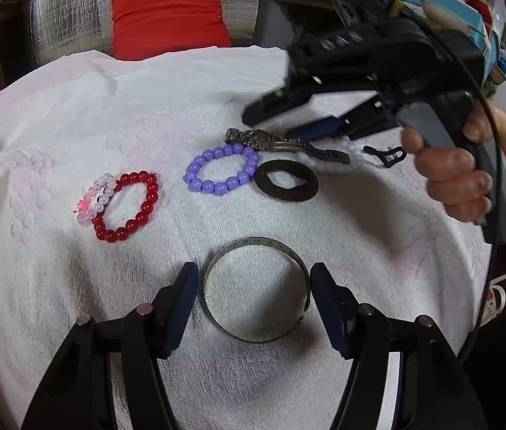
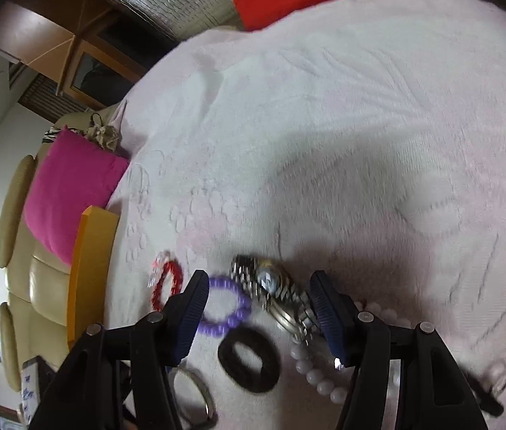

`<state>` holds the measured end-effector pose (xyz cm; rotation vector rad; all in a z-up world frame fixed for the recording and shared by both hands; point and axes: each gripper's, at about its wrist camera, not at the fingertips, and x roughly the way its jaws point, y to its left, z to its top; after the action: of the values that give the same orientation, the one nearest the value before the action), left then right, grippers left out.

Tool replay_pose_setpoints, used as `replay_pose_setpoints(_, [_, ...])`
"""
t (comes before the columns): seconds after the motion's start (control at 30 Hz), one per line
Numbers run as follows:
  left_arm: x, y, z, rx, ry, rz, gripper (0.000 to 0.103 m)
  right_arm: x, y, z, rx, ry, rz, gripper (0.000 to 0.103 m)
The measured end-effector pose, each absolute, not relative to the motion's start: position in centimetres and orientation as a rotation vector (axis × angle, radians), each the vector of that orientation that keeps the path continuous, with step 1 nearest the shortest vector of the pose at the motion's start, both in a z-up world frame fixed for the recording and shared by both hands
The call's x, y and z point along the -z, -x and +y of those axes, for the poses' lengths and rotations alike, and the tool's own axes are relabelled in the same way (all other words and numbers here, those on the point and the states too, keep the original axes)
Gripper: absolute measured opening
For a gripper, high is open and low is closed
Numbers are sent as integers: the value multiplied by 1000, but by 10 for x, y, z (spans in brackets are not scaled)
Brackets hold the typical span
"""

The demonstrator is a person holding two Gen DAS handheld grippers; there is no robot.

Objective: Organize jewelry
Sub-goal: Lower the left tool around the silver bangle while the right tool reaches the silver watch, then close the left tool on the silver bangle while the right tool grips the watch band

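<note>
Fingers of the left gripper point(image 1: 253, 286) stand partly apart around a metal bangle point(image 1: 255, 290) lying flat on the white towel point(image 1: 378, 279), the right pad at its rim; whether they press it I cannot tell. The right gripper point(image 2: 258, 299), released, hangs over the wristwatch point(image 2: 274, 292), its pads apart from it; a purple bead bracelet point(image 2: 226, 306) lies beside its left finger, a black hair tie point(image 2: 249, 360) nearer.

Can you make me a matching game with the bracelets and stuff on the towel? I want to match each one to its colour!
Things:
1. bead bracelet
2. hair tie
3. bangle
4. watch

Clues:
A. black
B. plain metal ring, between the left hand-held gripper fingers
C. purple
D. silver links with a round face

Pairs: 1-C, 2-A, 3-B, 4-D
</note>
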<state>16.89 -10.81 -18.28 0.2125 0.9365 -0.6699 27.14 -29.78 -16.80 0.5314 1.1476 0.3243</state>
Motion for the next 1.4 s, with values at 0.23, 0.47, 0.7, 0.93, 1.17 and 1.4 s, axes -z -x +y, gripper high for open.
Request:
replay_pose_setpoints(0.23, [174, -167, -99, 694, -180, 924, 65, 167, -253, -280, -340, -358, 1192, 61])
replay_pose_setpoints(0.47, [161, -170, -83, 715, -171, 925, 65, 172, -247, -290, -326, -393, 1182, 14])
replay_pose_setpoints(0.7, [153, -175, -73, 718, -143, 925, 65, 166, -246, -294, -369, -496, 1136, 7])
replay_pose_setpoints(0.93, [141, -168, -56, 721, -130, 913, 62, 140, -240, -293, -405, -560, 1029, 7])
replay_pose_setpoints(1.17, [133, -167, -31, 674, -111, 913, 62, 143, -242, -290, -313, -482, 1117, 34])
replay_pose_setpoints(1.4, [133, -169, -22, 620, -108, 907, 62, 146, -229, -285, -312, -387, 1108, 34])
